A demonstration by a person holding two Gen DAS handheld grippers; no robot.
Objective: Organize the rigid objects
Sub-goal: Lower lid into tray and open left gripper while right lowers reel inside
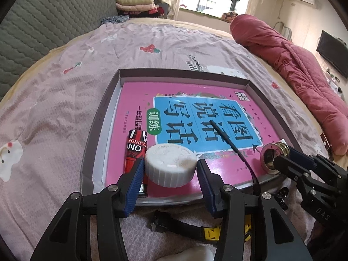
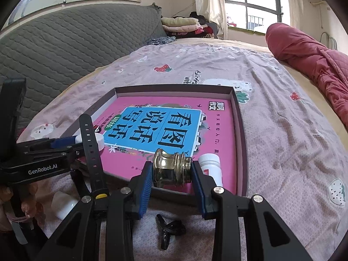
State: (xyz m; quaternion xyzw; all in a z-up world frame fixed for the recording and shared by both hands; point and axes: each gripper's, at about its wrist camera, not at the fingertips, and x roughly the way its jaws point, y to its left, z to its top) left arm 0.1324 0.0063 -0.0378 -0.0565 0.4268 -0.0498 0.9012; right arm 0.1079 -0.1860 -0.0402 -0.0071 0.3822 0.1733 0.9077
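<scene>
A shallow grey box lies on the bed with a pink book covering its bottom. My left gripper is shut on a white ribbed round jar just over the book's near left corner. A red and black tube lies beside it. My right gripper is shut on a shiny gold and glass bottle, held sideways at the box's near edge. A white bottle lies in the box to its right. A black watch strap sticks up between the two grippers.
Near me, outside the box, are a small black clip, a white object and a black and yellow piece. A rolled red quilt lies along the right. A grey padded headboard stands at the left.
</scene>
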